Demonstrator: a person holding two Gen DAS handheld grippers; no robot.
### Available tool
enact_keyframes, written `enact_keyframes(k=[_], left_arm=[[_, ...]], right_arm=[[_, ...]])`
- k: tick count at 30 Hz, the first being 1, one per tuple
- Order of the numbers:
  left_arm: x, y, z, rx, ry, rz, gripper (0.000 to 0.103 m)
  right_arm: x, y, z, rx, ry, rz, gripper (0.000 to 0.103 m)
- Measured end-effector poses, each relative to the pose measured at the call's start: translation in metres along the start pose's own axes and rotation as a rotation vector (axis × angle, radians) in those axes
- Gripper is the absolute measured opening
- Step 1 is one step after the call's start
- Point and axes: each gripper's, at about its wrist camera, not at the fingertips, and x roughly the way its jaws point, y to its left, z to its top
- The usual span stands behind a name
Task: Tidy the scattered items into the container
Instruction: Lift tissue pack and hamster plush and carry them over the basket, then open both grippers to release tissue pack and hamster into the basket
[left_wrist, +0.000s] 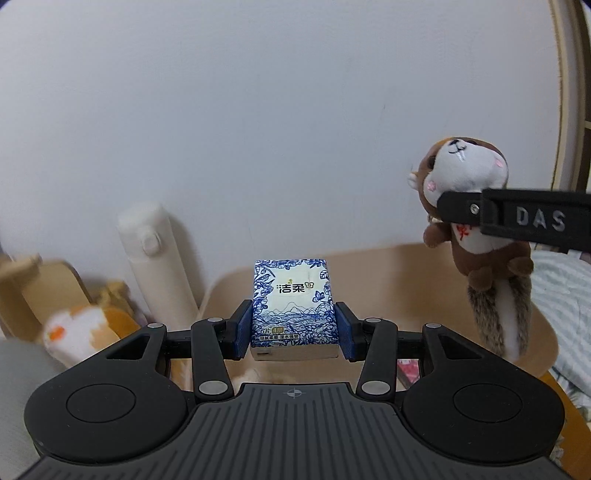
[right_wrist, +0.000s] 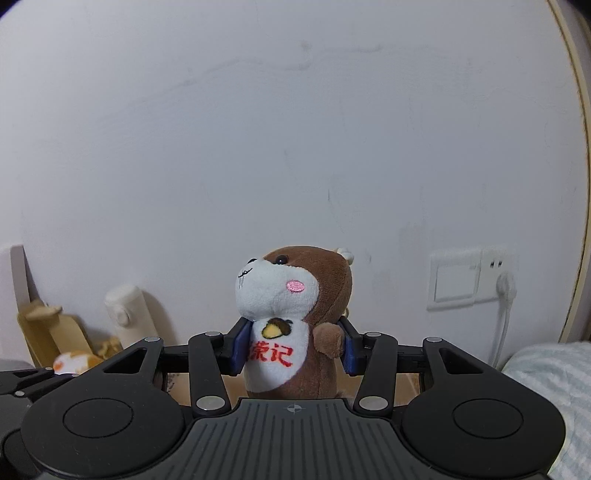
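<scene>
My left gripper (left_wrist: 294, 330) is shut on a blue-and-white tissue pack (left_wrist: 293, 306), its blue pads pressing both long sides, held in the air over a tan wooden container (left_wrist: 388, 273) with a rounded rim. My right gripper (right_wrist: 293, 349) is shut on a brown-and-white squirrel plush (right_wrist: 295, 314) around its bibbed chest. In the left wrist view the same plush (left_wrist: 476, 221) hangs at the right, clamped by a black finger (left_wrist: 465, 208) of the right gripper, above the container's right side, tail dangling down.
A cream flask (left_wrist: 159, 262) stands against the white wall left of the container. An orange-and-white plush (left_wrist: 79, 328) and a wooden stand (left_wrist: 33, 284) sit further left. Striped bedding (left_wrist: 565, 295) lies to the right. A wall socket with a plugged cable (right_wrist: 504, 291) shows behind.
</scene>
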Motion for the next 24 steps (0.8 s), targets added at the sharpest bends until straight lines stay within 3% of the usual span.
enact_keyframes(k=[5, 19, 23, 24], left_arm=[[0.028, 0.005, -0.008, -0.002, 0.064, -0.036, 0.047], [0.045, -0.008, -0.026, 0.041, 0.204, -0.080, 0.047], [0.043, -0.004, -0.027, 0.022, 0.203, -0.097, 0.062], [0.038, -0.006, -0.028, 0.021, 0.199, -0.096, 0.066]], right_arm=[[0.019, -0.006, -0.011, 0.009, 0.081, 0.041, 0.045], [0.049, -0.003, -0.035, -0.047, 0.262, 0.000, 0.045], [0.050, -0.008, -0.040, -0.038, 0.293, 0.000, 0.047], [0.050, -0.010, -0.042, -0.036, 0.302, 0.001, 0.052]])
